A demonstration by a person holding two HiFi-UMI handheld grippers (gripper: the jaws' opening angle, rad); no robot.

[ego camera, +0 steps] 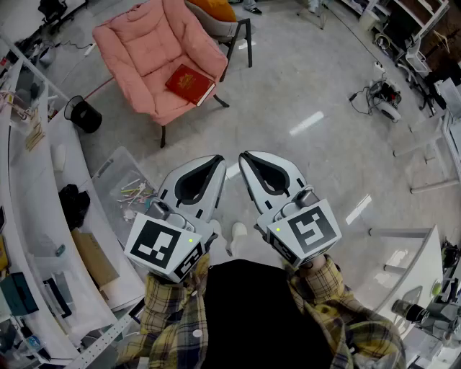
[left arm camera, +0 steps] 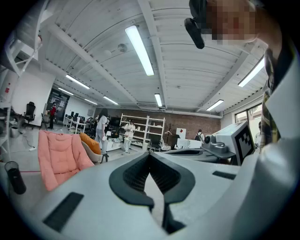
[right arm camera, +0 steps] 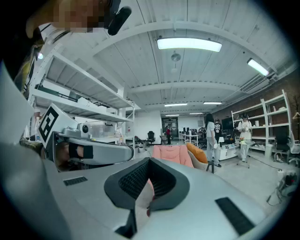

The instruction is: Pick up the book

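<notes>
A red book lies flat on the seat of a pink cushioned chair at the far side of the floor. My left gripper and right gripper are held side by side close to my body, well short of the chair. Both are shut with nothing between the jaws. In the left gripper view the shut left gripper points level across the room, with the pink chair off to its left. In the right gripper view the right gripper has the pink chair straight ahead; the book is not visible there.
A black bin stands left of the chair, an orange chair behind it. A white desk with clutter runs along the left, with a clear plastic box beside it. Cabled equipment lies on the floor at right. People stand by distant shelves.
</notes>
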